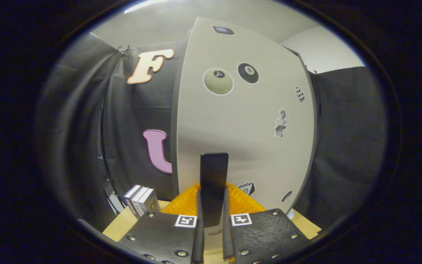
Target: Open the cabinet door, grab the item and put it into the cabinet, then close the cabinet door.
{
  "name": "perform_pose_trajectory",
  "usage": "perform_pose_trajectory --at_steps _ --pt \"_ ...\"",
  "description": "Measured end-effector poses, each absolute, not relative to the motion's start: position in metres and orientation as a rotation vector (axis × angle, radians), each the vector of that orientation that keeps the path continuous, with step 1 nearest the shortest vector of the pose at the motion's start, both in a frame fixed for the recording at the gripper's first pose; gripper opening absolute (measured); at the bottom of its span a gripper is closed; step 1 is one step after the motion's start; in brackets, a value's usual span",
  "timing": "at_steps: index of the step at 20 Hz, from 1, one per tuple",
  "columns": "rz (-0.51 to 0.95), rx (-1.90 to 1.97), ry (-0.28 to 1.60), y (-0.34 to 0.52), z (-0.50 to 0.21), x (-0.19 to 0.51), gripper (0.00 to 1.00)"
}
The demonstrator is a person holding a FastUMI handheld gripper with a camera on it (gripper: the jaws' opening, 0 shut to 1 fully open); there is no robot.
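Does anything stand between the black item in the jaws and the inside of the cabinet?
Yes. The gripper has its jaws shut on the black item, and straight beyond it a beige cabinet panel with stickers faces them. No opening shows, so this panel blocks the way; whether it is the door is unclear.

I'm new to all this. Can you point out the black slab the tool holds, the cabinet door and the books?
Slab (214,183): gripper view, middle of its face, clamped between the tool's fingers.
Door (233,121): gripper view, bare pale front.
Books (141,200): gripper view, upright spines, beside the door.
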State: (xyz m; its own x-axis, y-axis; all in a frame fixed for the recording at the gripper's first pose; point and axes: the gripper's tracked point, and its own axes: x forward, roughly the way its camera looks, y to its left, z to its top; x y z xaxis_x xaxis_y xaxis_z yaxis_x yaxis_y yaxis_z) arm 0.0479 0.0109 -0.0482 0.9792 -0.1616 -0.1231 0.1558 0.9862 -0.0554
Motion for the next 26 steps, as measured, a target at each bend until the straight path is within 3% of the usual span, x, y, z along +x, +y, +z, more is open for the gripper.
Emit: perform_pose_trajectory --at_steps 18,26 --pt "-0.397 -0.089 0.113 -0.078 -0.036 -0.076 0.19" --pt "-0.411 -0.100 0.117 -0.115 -0.034 -0.108 0.19"
